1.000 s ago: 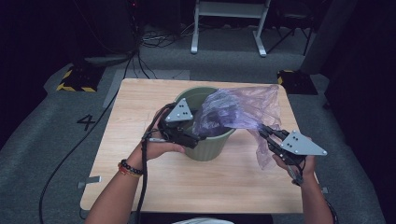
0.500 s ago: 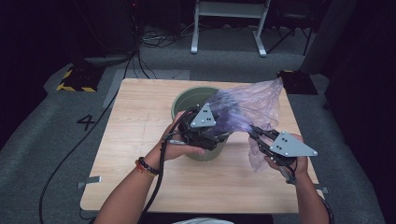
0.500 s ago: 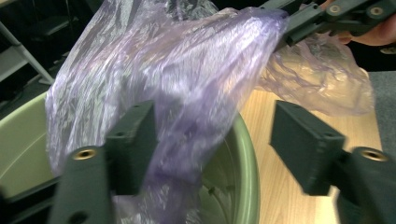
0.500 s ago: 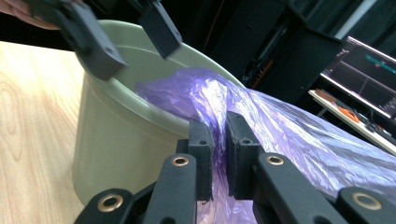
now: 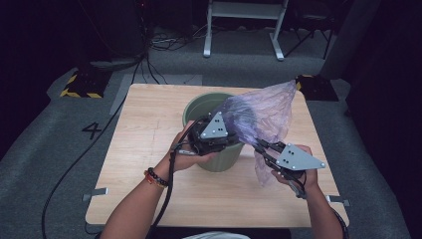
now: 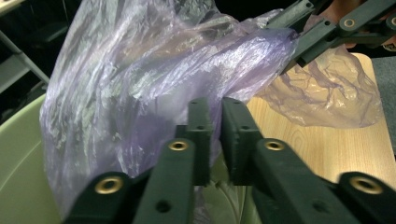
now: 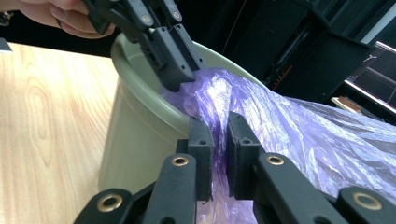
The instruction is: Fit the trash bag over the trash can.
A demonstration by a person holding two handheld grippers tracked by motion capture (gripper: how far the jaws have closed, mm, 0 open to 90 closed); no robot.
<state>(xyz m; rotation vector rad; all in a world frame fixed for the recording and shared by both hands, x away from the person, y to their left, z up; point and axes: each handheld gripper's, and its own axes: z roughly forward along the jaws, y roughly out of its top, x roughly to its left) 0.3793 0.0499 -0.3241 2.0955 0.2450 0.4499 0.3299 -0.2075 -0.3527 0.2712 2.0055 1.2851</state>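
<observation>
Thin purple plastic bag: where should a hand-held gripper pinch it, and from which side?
Pinch the thin purple plastic bag at its gathered edge just above the round green plastic bin rim, coming from the person's side. There the film bunches into a fold; elsewhere it billows loose.

The left tongs (image 5: 234, 141) have moved rightward across the bin (image 5: 201, 105) onto the bag (image 5: 263, 107).
</observation>
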